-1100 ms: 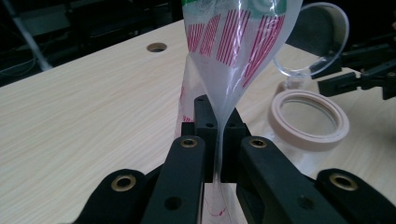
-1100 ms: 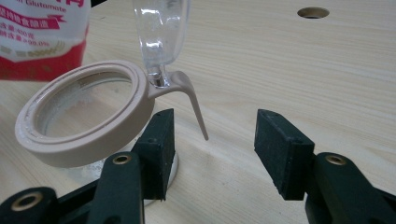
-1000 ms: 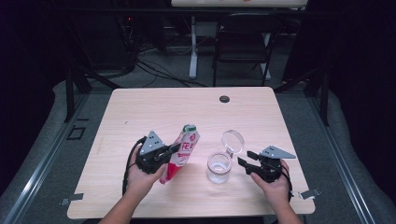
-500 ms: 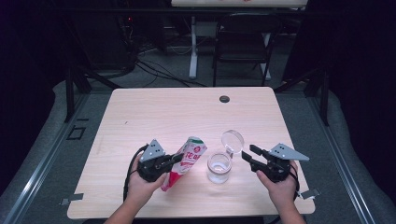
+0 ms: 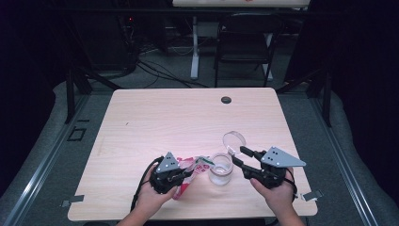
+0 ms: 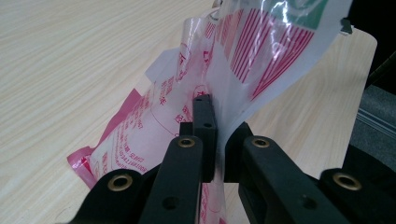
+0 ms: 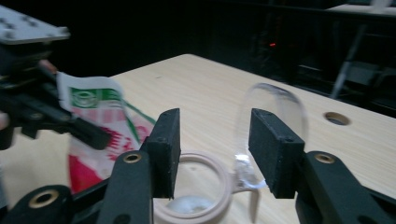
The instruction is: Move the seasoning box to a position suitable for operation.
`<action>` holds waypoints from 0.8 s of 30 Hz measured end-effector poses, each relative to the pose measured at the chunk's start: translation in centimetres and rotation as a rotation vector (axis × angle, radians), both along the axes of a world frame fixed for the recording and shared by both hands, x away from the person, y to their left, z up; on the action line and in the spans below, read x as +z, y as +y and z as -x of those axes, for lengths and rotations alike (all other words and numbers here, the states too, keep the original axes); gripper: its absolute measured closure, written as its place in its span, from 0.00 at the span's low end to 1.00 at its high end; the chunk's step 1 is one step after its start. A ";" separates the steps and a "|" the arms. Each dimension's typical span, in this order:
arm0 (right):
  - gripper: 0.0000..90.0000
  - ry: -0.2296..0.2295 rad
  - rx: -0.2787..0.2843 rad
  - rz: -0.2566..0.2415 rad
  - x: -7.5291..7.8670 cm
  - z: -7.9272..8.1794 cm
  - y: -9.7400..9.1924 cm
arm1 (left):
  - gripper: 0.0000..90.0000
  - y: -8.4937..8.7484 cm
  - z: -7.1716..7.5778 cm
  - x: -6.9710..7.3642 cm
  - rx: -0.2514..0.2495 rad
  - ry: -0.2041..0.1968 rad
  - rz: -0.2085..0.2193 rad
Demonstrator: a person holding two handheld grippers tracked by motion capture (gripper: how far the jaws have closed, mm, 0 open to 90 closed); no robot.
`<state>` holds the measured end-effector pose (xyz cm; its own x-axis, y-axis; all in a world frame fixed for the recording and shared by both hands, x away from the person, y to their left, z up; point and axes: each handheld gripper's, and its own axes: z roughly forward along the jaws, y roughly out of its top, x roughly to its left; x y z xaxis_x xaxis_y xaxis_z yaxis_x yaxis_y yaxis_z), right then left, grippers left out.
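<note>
A red-and-white printed plastic pouch [image 5: 190, 170] is held by the left tool [image 5: 184, 175] near the front edge of the table [image 5: 141, 122], tipped so that its green-marked top corner points toward a clear glass jar [image 5: 221, 168] standing just beside it. In the left gripper view the jaws are seen pinched nearly together on the film of the pouch [image 6: 219, 88], with the sheet passing between the pads.

The pouch is to be treated as soft and limp. The film creases and folds around the grip, so no stiffness can be expected from it; the contents, judged loose, will shift as it is tilted. The smooth film is judged slippery, and a firm pinch across a flat stretch of the side, as at present, is recommended rather than a hold on the open top.

The jar is judged rigid, fragile and light enough to be pushed along the table. Its hinged clear lid [image 7: 273, 116] stands open behind the pale rim [image 7: 205, 179].

The right tool [image 5: 236, 156] is held at the jar with its jaws standing wide, having just been closing; in the right gripper view the lid appears between or just behind the pads [image 7: 275, 149], and contact cannot be confirmed. The lid or hinge side is judged the proper steadying point.
</note>
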<state>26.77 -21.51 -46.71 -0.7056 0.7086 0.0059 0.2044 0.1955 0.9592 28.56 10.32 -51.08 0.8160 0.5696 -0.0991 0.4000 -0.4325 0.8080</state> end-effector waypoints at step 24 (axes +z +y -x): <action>0.73 0.144 0.268 0.162 -0.9 -4.1 7.9 | 0.97 1.8 -0.1 -0.1 0.044 0.022 0.013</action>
